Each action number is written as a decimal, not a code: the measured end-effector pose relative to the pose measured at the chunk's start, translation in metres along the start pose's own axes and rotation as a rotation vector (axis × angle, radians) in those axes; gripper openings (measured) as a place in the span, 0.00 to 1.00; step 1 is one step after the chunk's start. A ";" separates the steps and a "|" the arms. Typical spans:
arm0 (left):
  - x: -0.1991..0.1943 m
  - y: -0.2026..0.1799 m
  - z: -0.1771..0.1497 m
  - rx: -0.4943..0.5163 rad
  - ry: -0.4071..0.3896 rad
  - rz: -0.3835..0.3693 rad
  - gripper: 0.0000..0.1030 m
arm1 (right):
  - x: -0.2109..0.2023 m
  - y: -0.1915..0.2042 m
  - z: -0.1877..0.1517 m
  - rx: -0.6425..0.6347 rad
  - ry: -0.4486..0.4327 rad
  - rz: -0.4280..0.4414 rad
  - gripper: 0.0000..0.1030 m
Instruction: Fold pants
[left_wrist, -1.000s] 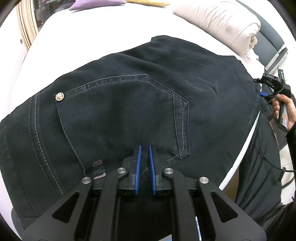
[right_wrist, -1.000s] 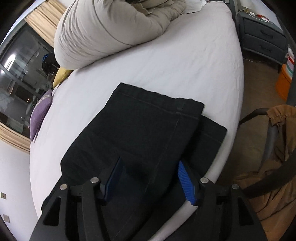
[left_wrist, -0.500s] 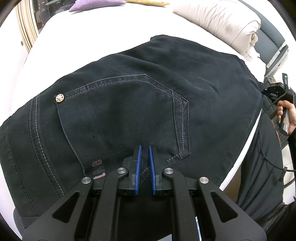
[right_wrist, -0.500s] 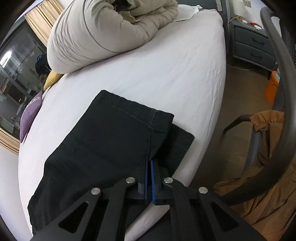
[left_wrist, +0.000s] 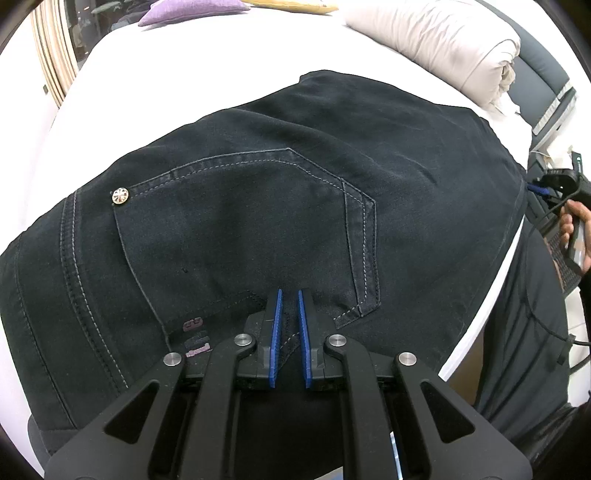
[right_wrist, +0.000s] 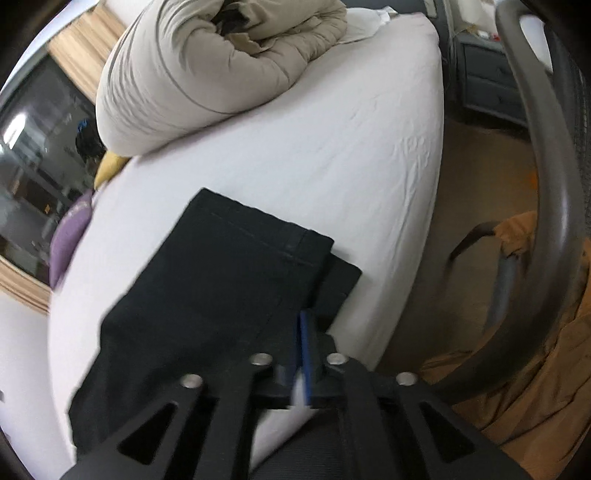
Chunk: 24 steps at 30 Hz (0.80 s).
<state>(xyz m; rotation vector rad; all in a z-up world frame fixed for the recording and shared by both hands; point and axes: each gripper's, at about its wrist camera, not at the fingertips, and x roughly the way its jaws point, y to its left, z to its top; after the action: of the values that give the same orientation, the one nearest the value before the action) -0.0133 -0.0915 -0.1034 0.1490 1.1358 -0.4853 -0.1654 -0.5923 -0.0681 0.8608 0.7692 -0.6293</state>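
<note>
Pants (left_wrist: 258, 221) flat on the bed (right_wrist: 332, 147), waist end by the near edge, leg hems (right_wrist: 258, 236) stacked but offset. Left gripper (left_wrist: 288, 314) pinched on the cloth under the back pocket (left_wrist: 240, 221) — best kept clamped as anchor. Right gripper (right_wrist: 301, 343) over the near edge of the legs, jaws just now easing apart, narrow gap, nothing clearly between them — blurred. Better to take both layers at the edge, lift low, carry hems toward waist.

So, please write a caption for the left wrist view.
Left gripper pinching dark denim pants near the back pocket.
</note>
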 end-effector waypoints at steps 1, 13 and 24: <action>0.000 0.000 -0.001 -0.001 -0.001 0.000 0.09 | 0.001 -0.002 0.001 0.020 -0.001 0.016 0.33; -0.002 -0.002 0.001 0.002 0.003 0.007 0.09 | 0.025 0.000 0.002 0.092 0.063 0.089 0.32; -0.001 -0.003 0.002 0.006 0.005 0.012 0.09 | 0.004 0.016 -0.006 -0.039 -0.029 0.016 0.03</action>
<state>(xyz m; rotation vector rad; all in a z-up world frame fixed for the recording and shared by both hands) -0.0134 -0.0949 -0.1007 0.1623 1.1383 -0.4779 -0.1530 -0.5802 -0.0675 0.8197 0.7455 -0.6097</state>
